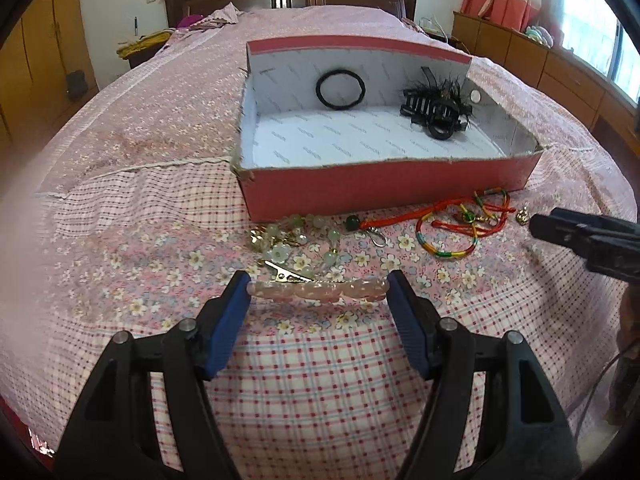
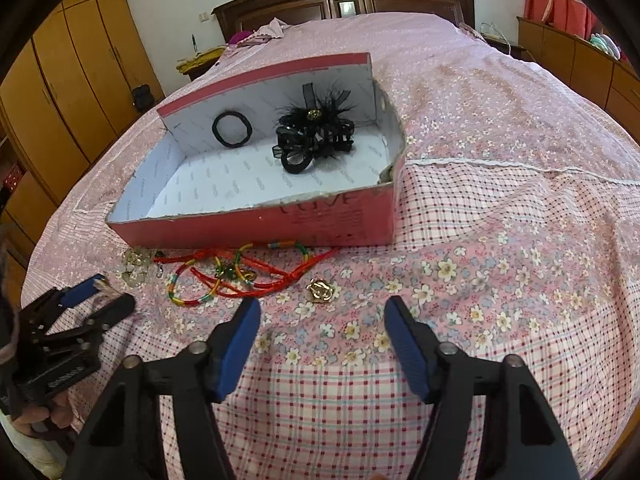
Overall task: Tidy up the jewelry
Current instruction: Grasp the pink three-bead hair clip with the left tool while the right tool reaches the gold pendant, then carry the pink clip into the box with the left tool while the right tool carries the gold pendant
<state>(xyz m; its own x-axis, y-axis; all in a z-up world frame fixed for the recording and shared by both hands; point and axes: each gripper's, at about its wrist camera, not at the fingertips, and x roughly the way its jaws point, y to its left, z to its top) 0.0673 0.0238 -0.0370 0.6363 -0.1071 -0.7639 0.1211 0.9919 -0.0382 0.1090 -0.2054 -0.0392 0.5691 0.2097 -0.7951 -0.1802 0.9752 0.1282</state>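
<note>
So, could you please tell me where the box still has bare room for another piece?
The red box floor is free along its front wall and left side, below the black hair tie. The right rear corner is crowded by the black feathered clips.

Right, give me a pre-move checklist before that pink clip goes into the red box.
1. Pink hair clip spans the left gripper end to end, both pads touching: ok.
2. Whether the grip is firm enough to lift: cannot tell.
3. Metal clip lies close behind the pink one and may snag: not ok.
4. Red box has bare floor free on its left side: ok.
5. Right gripper is open, empty and off to the side: ok.
6. Gold brooch and coloured cords lie out of the lift path: ok.
</note>
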